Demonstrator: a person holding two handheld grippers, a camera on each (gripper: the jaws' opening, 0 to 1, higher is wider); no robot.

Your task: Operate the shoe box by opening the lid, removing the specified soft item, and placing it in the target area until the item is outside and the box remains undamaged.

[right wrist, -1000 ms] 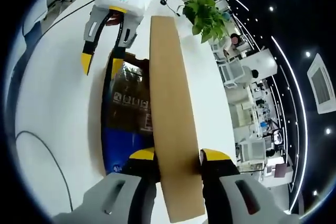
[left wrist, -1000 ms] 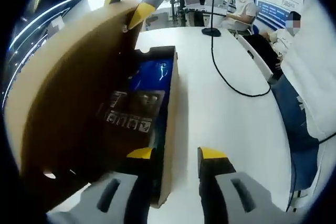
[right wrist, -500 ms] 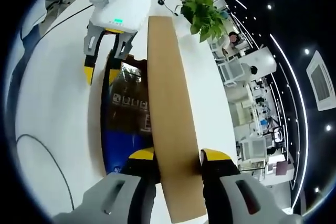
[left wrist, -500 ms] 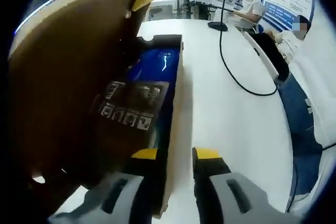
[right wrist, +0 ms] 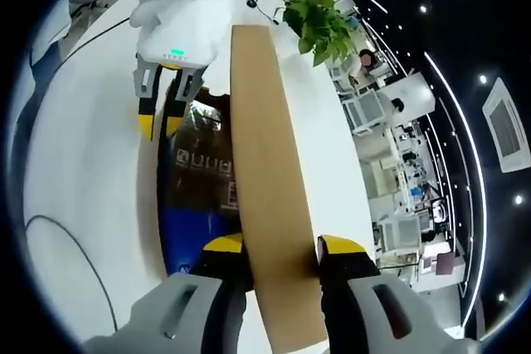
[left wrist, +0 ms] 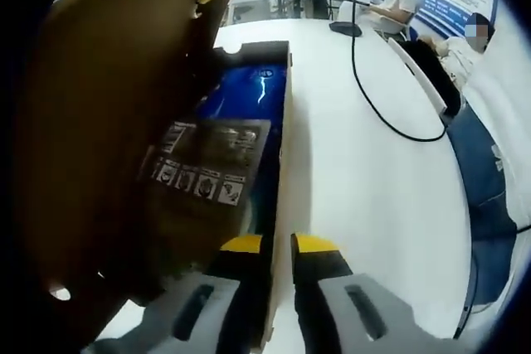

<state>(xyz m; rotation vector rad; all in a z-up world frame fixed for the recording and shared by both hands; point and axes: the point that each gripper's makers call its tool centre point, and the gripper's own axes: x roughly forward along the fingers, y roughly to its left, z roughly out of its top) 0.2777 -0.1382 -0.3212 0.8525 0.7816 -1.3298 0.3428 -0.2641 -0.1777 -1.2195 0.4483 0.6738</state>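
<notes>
White table (left wrist: 373, 172) under everything. My right gripper (right wrist: 278, 248) is clamped on the raised lid (right wrist: 261, 163); my left gripper (left wrist: 275, 244) is nearly closed astride the box (left wrist: 280, 147) wall. Inside the box lies the bagged soft item (left wrist: 224, 155). I judge the lid is open, the item not yet removed.

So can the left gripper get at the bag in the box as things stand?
Probably yes. The right gripper holds the lid up, so the bag lies uncovered. But the left gripper is closed on the box wall and would have to let go first.
</notes>
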